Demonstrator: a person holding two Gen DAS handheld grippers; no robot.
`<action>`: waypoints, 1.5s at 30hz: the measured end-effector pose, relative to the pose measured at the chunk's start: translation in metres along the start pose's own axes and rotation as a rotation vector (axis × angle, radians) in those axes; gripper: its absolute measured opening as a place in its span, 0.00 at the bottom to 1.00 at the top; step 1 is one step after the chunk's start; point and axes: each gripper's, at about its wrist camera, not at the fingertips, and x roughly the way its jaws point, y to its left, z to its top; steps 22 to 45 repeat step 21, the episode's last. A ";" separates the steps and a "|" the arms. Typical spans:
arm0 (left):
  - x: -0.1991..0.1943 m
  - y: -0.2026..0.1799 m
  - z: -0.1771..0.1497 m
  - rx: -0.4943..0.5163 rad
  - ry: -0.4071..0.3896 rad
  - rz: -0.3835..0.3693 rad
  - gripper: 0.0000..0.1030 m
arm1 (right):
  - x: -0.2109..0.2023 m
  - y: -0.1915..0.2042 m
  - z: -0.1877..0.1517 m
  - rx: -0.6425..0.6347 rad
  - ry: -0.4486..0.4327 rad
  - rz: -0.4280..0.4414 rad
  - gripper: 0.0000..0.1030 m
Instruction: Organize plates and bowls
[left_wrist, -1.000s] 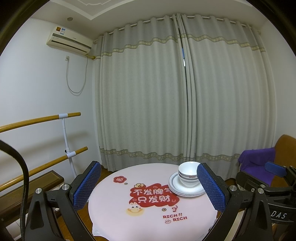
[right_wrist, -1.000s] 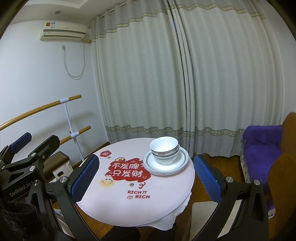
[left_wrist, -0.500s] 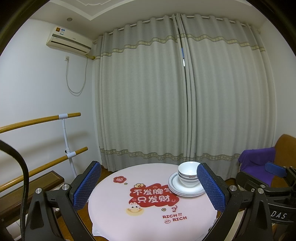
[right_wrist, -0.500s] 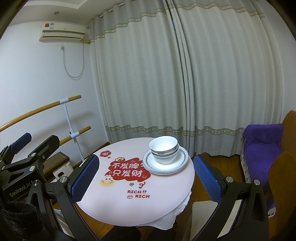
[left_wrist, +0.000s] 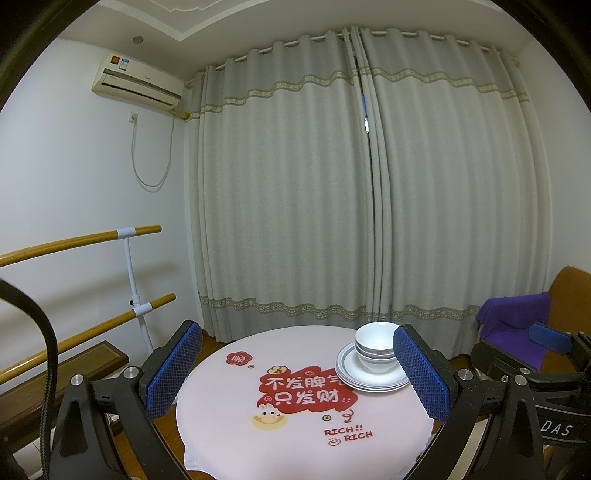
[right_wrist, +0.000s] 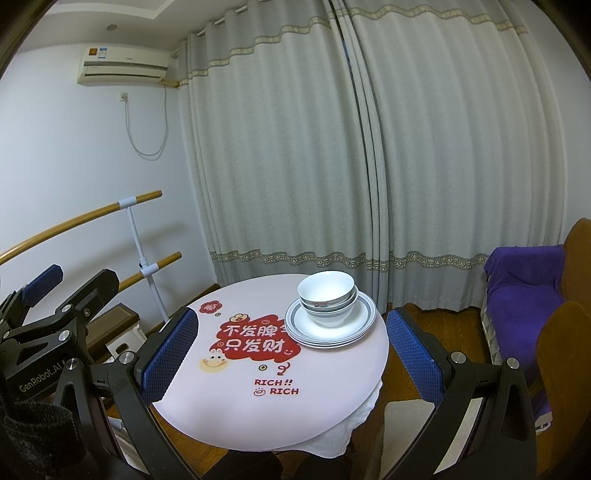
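Note:
White bowls (left_wrist: 373, 345) (right_wrist: 326, 297) sit nested in a stack on top of stacked white plates with grey rims (left_wrist: 364, 378) (right_wrist: 332, 332), at the far right of a small round table (left_wrist: 295, 435) (right_wrist: 229, 402) with a pale pink cover and a red printed sign. My left gripper (left_wrist: 295, 373) is held open, well back from the table, with nothing between its blue pads (left_wrist: 173, 373). My right gripper (right_wrist: 291, 354) is open too, empty, short of the table. Each gripper shows in the other's view, the right gripper (left_wrist: 546, 373) at the right edge and the left gripper (right_wrist: 48, 328) at the left edge.
Grey curtains (left_wrist: 362, 184) hang behind the table. Two wooden rails on a white post (left_wrist: 129, 266) run along the left wall. A brown chair with a purple cloth (right_wrist: 524, 280) stands to the right. Wooden floor (right_wrist: 417, 317) lies between table and chair.
Barely anything has moved; the right wrist view has drifted very slightly. Both grippers stay open and the stack of bowls and plates is where it was.

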 end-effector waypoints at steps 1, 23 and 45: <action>0.000 0.000 0.000 0.000 0.000 0.000 0.99 | 0.001 -0.001 0.001 0.000 0.001 0.001 1.00; -0.005 -0.009 0.002 0.033 -0.004 0.000 0.99 | -0.002 -0.005 -0.004 0.031 -0.004 0.002 1.00; -0.005 -0.009 0.002 0.033 -0.004 0.000 0.99 | -0.002 -0.005 -0.004 0.031 -0.004 0.002 1.00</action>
